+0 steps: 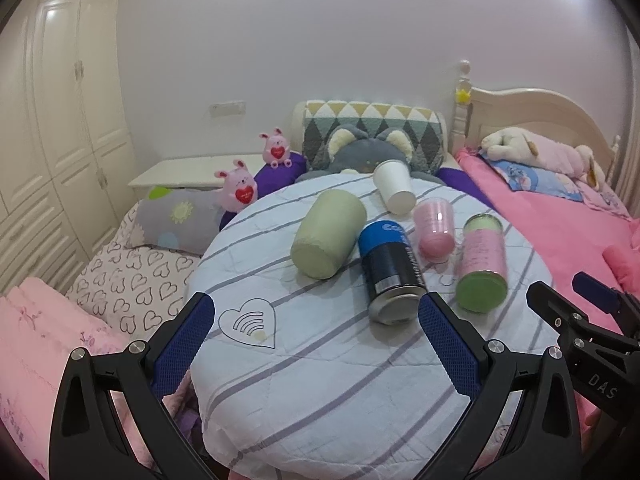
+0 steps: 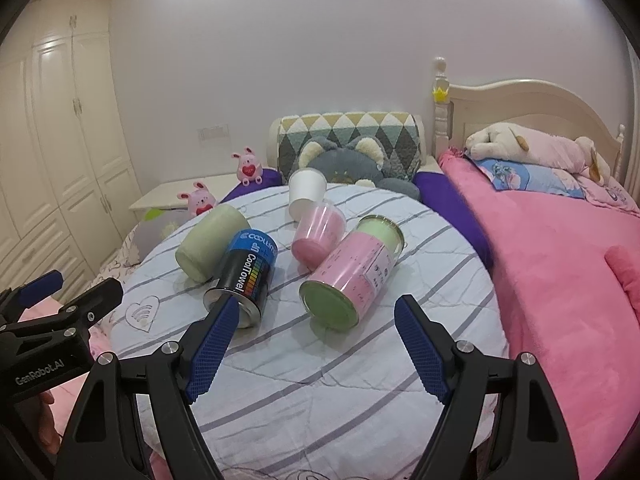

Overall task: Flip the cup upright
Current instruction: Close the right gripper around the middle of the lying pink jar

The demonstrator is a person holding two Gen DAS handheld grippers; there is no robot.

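Five containers lie tipped over mid-cushion: green cup [image 1: 329,240], can [image 1: 390,272], pink cup [image 1: 434,232], jar [image 1: 482,266], and a seemingly paper white cup [image 1: 394,192]. Left gripper [image 1: 316,322] and right gripper [image 2: 316,330] hover at the cushion's [image 1: 320,380] near edge, jaws released, empty.

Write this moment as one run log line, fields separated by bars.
stage: before grasp | left gripper: open, empty | right gripper: open, empty | cups: five lying on striped round table | upright: none

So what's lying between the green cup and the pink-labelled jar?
The blue-and-black CoolTowel can, on its side, lies between the green cup and the pink-labelled jar. The right wrist view shows it plainly.
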